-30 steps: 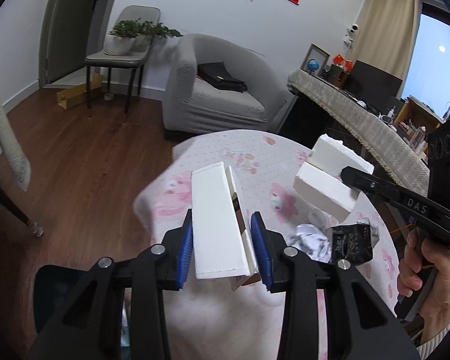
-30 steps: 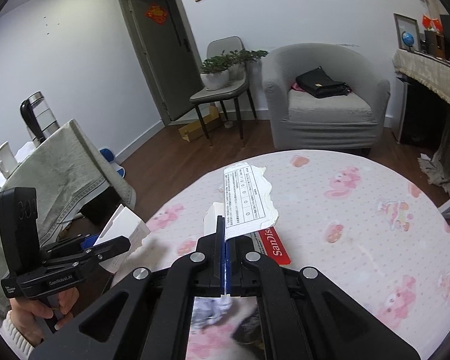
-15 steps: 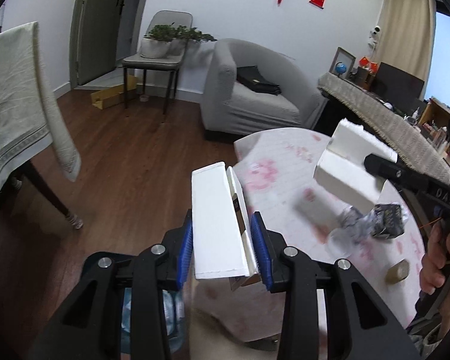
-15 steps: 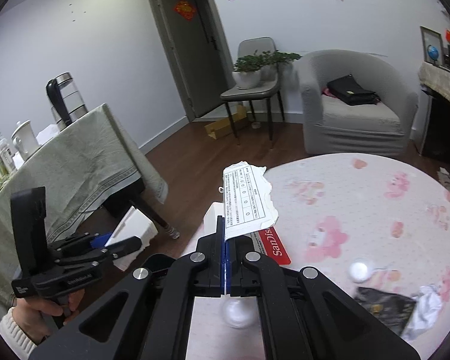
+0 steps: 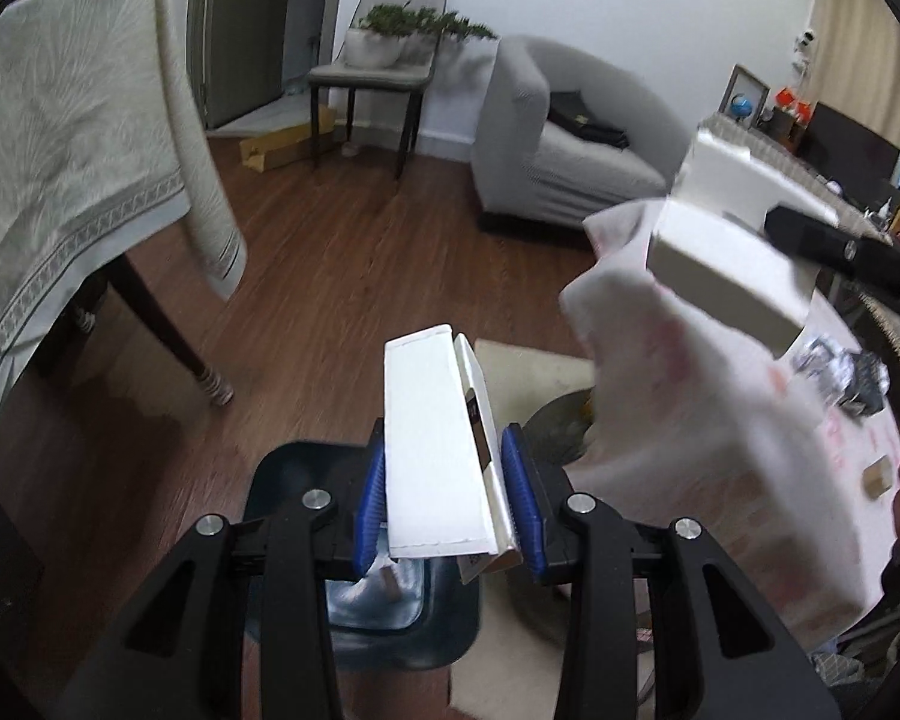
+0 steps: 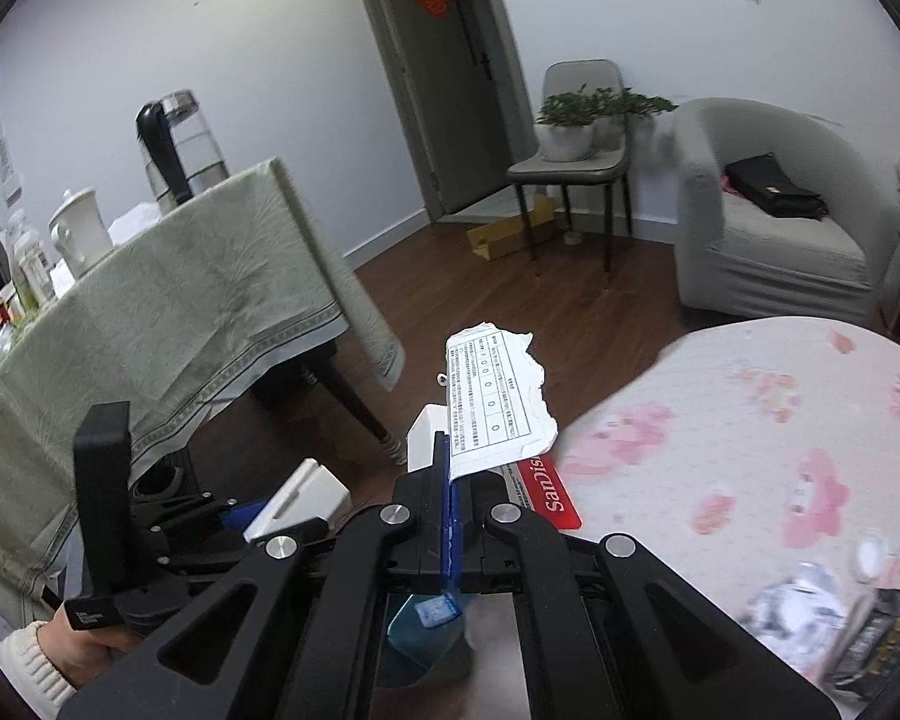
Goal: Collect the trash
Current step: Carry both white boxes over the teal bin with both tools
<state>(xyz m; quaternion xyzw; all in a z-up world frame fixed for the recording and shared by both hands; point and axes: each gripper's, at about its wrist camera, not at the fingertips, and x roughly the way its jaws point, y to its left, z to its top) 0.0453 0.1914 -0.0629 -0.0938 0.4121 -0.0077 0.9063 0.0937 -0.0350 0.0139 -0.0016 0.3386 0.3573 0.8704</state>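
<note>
Left gripper (image 5: 444,486) is angled down over the bin (image 5: 282,480), blue pads clamped on a white box (image 5: 432,432). Right gripper (image 6: 450,516), jaws fully closed, pinches torn packaging (image 6: 492,396), also over the bin and beside the left one.

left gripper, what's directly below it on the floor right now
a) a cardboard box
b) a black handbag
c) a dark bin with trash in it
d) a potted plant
c: in the left wrist view the left gripper, shut on a white box, hangs over a dark bin on the floor.
</note>
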